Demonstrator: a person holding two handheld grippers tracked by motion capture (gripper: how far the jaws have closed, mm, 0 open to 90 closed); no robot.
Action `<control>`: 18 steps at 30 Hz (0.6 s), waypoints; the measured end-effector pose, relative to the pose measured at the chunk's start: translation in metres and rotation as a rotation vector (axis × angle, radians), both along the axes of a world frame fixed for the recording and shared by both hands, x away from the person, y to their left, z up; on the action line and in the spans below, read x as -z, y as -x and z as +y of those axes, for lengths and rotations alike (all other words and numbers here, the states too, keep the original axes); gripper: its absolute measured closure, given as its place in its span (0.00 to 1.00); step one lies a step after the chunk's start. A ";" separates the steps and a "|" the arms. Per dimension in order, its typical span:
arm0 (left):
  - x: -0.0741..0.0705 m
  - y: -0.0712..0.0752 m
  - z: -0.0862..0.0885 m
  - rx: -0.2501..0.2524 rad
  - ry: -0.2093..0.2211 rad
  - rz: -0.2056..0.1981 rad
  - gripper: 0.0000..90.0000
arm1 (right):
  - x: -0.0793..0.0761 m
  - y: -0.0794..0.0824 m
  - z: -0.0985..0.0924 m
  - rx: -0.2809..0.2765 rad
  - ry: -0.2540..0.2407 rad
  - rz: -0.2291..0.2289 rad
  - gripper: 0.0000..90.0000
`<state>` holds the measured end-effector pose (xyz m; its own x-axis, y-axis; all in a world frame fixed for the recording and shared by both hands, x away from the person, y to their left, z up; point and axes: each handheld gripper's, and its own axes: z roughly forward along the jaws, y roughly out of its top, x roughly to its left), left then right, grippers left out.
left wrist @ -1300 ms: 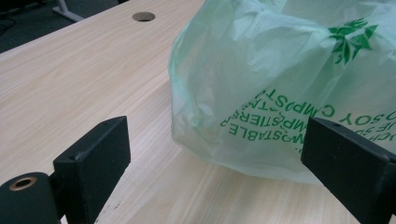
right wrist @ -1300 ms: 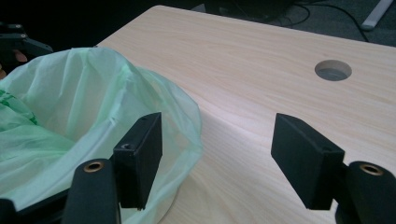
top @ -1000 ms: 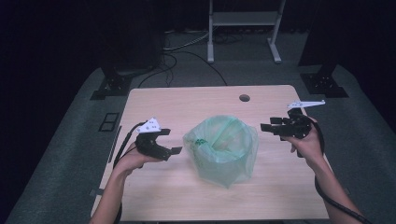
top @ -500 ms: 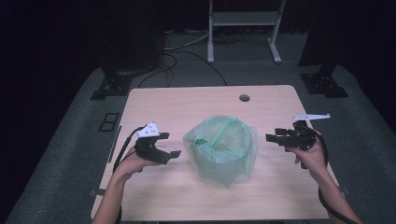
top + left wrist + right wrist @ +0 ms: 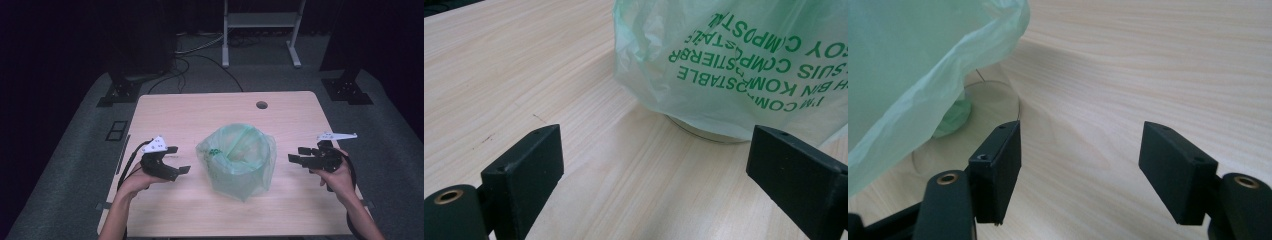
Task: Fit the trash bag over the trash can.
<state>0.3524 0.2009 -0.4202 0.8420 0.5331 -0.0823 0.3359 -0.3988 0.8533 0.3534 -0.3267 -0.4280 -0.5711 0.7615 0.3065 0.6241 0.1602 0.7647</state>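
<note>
Thin, crinkled, translucent green plastic bag (image 5: 240,157) on a matt, pale wood-grain table (image 5: 200,110).

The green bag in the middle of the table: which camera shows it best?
The high view: there the whole green bag shows, open-mouthed, lining a container. The left gripper view brings its side close, with green lettering upside down and the container's base beneath. The right gripper view catches just a hanging fold.
</note>
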 end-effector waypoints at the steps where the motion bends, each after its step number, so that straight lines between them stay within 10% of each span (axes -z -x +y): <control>1: 0.001 0.001 0.001 0.001 -0.001 0.002 0.08 | 0.001 0.002 -0.001 0.001 -0.003 0.001 0.36; 18: 0.007 0.016 0.010 -0.005 -0.008 0.010 0.08 | 0.009 0.028 -0.018 0.014 -0.019 -0.002 0.36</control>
<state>0.3363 0.2109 -0.4269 0.8387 0.5378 -0.0862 0.3460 -0.4039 0.8468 0.3251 -0.3447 -0.4374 -0.5612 0.7634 0.3199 0.6244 0.1367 0.7691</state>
